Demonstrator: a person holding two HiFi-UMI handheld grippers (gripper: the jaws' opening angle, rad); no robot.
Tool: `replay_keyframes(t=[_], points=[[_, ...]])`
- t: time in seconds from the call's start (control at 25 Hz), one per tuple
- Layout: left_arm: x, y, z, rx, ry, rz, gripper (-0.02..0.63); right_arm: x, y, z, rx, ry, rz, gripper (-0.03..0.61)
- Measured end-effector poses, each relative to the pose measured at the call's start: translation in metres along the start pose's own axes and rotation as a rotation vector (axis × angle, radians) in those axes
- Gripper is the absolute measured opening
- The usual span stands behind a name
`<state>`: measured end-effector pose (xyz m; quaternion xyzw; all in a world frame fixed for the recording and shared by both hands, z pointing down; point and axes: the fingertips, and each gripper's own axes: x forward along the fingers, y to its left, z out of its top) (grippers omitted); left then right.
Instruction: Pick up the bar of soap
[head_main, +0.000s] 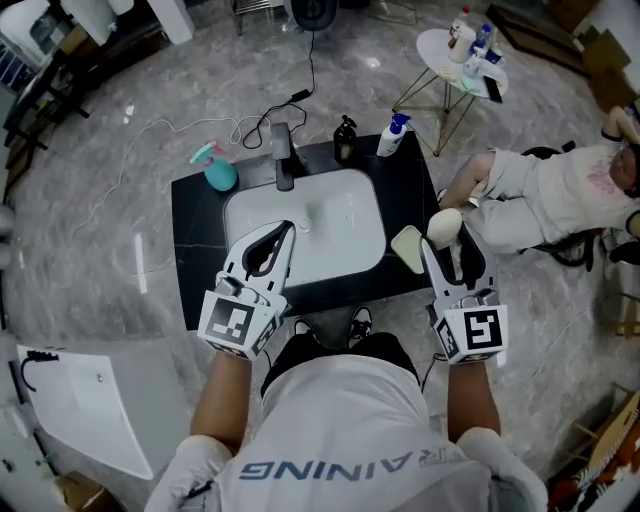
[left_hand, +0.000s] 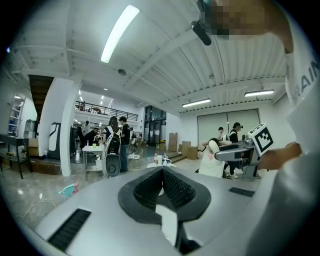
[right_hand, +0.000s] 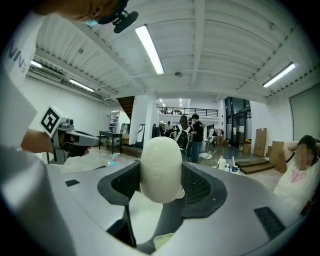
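A cream oval bar of soap (right_hand: 160, 169) is clamped between the jaws of my right gripper (head_main: 447, 240), lifted above the counter's right side; in the head view the soap (head_main: 444, 225) shows at the jaw tips. A pale green soap dish (head_main: 408, 248) lies on the black counter just left of it. My left gripper (head_main: 281, 232) hovers over the white sink basin (head_main: 340, 245), jaws closed together with nothing between them. Both gripper views point level into the room; the left gripper (left_hand: 162, 175) shows its ribbed pads meeting.
On the black counter (head_main: 195, 250) stand a teal spray bottle (head_main: 216, 170), a dark faucet (head_main: 282, 155), a black pump bottle (head_main: 345, 139) and a white bottle with blue cap (head_main: 393, 135). A person sits at right (head_main: 560, 190). A small round table (head_main: 455, 60) holds bottles.
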<state>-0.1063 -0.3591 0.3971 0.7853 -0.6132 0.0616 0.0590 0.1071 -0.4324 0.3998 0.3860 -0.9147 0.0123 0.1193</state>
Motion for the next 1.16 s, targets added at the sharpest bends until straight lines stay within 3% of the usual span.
replay_keyframes(t=[0.24, 0.52, 1.16], points=[[-0.011, -0.001, 0.021, 0.034, -0.039, -0.028, 0.008, -0.014, 0.007, 0.019, -0.033, -0.035, -0.034, 0.261], [-0.029, 0.000, 0.020, 0.019, -0.045, -0.048, 0.008, -0.026, 0.016, 0.027, -0.045, -0.047, -0.047, 0.261], [-0.045, -0.001, 0.022, 0.008, -0.055, -0.023, 0.008, -0.036, 0.028, 0.014, -0.038, -0.034, -0.053, 0.261]])
